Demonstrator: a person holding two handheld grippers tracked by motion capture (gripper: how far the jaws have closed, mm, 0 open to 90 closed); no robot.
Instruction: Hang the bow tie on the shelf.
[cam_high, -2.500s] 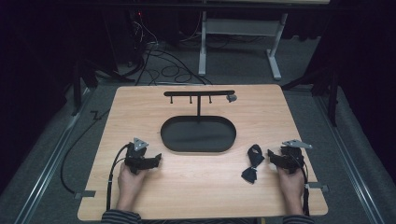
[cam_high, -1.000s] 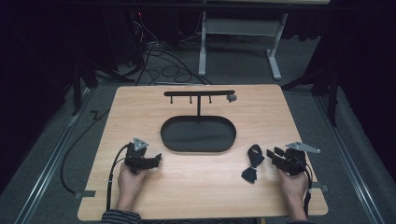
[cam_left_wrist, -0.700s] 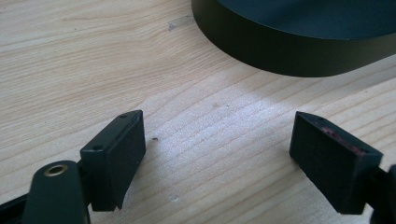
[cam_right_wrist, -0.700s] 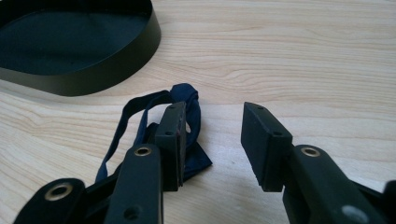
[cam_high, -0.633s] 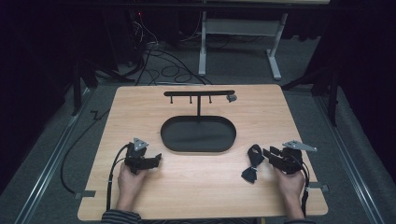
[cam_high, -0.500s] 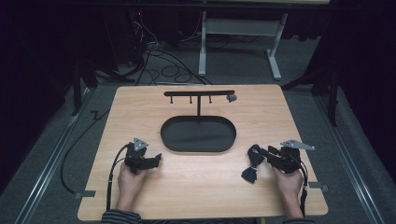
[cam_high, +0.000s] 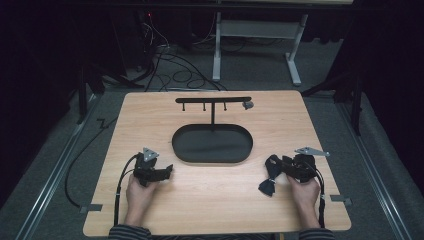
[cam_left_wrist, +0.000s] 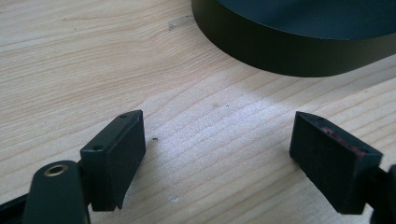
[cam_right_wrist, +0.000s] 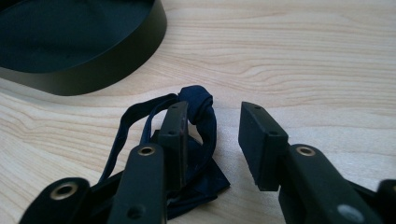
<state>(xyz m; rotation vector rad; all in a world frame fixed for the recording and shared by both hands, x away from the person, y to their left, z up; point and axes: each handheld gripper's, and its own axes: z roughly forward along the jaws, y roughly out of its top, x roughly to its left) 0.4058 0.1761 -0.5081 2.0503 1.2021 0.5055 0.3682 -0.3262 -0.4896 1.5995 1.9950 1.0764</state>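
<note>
A dark navy bow tie (cam_high: 271, 176) lies on the wooden table, right of the black oval tray (cam_high: 210, 161). My right gripper (cam_high: 282, 167) reaches it from the right, low over the table. In the right gripper view the tie's knot (cam_right_wrist: 198, 100) sits just inside the left jaw, which lies over the tie's strap and wing. The right jaw stands apart from the cloth. The jaws of the right gripper (cam_right_wrist: 215, 108) have just been closing, with the knot between them, not pressed. My left gripper (cam_high: 167, 171) rests open on the table, left of the tray, nothing between its jaws (cam_left_wrist: 217, 119).
A black T-shaped stand (cam_high: 213, 100) with small hooks rises at the tray's far side. The tray wall (cam_left_wrist: 289, 58) lies just ahead of the left gripper and shows at upper left (cam_right_wrist: 107, 70) in the right gripper view. Bare wood surrounds both hands.
My right gripper has slid a little to the left, up to the bow tie, so its jaws now reach over the tie. The left hand has stayed still.
</note>
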